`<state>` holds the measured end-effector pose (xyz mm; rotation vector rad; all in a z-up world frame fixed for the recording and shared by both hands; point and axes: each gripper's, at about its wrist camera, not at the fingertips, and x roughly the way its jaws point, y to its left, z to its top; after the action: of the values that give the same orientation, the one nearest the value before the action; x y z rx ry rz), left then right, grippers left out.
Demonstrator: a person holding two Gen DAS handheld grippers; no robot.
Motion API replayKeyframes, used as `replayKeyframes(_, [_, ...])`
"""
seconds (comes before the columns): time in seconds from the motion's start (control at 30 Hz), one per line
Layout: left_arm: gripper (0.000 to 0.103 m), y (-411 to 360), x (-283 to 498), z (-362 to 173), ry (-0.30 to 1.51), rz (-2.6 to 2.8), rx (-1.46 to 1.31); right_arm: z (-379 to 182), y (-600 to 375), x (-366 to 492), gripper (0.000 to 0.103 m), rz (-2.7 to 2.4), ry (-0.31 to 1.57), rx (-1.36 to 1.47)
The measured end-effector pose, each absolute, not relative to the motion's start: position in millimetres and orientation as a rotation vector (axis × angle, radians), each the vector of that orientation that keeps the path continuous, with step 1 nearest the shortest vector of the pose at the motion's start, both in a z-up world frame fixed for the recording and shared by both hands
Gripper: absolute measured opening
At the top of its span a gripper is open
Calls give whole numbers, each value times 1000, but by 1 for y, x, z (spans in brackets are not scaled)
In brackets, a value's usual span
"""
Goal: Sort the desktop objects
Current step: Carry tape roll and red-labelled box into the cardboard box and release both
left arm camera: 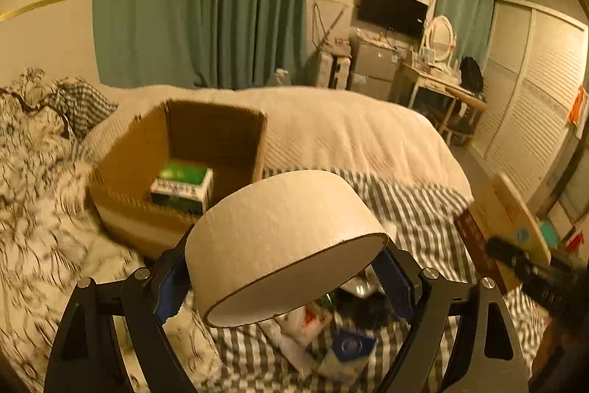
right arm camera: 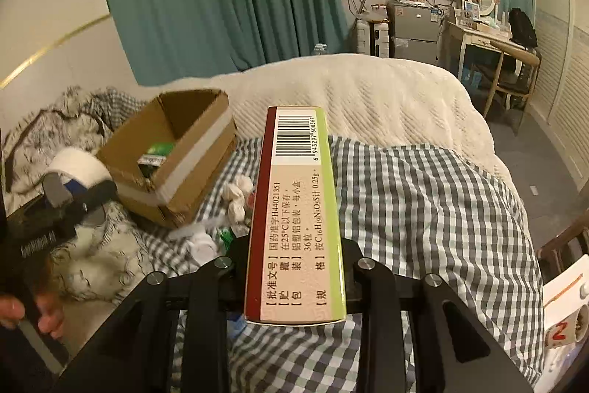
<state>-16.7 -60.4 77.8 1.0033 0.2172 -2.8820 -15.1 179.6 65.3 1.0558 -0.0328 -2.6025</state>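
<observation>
My left gripper point(left arm camera: 287, 282) is shut on a wide roll of beige tape point(left arm camera: 283, 238) and holds it above the bed, just short of the open cardboard box point(left arm camera: 129, 164). A green and white carton point(left arm camera: 182, 185) lies inside the box. My right gripper point(right arm camera: 294, 267) is shut on a long medicine box point(right arm camera: 296, 209) with a barcode, held lengthwise above the checked blanket. In the right wrist view the cardboard box point(right arm camera: 195, 168) stands to the left, with the left gripper and its tape roll point(right arm camera: 79, 168) beside it.
Loose small items point(left arm camera: 331, 326) lie on the checked blanket point(right arm camera: 423, 209) below the grippers, among them white wads point(right arm camera: 237, 196). A furry patterned throw point(left arm camera: 36, 190) lies left. A cream bedspread point(right arm camera: 368, 98) covers the far bed. The bed's edge drops off on the right.
</observation>
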Motion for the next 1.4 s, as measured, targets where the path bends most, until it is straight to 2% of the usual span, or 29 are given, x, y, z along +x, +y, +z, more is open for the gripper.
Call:
replayKeyframes(0.17, [89, -74, -39, 81, 217, -2873, 943, 63, 183, -28, 28, -2624, -41, 1066])
replayKeyframes(0.33, [89, -95, -72, 82, 259, -2852, 1006, 79, 179, -43, 28, -2590, -65, 1049])
replayKeyframes(0.57, [89, -109, -102, 91, 135, -2842, 916, 115, 131, -70, 28, -2591, 50, 951])
replayKeyframes(0.73, [89, -133, -110, 83, 135, -2842, 883, 122, 91, -82, 28, -2545, 136, 922])
replayKeyframes(1.07, [89, -180, -125, 54, 69, -2768, 911, 104, -8, -104, 28, -2429, 240, 898])
replayKeyframes(1.4, [89, -220, -139, 30, 123, -2678, 990, 72, -81, -148, 28, -2335, 170, 971])
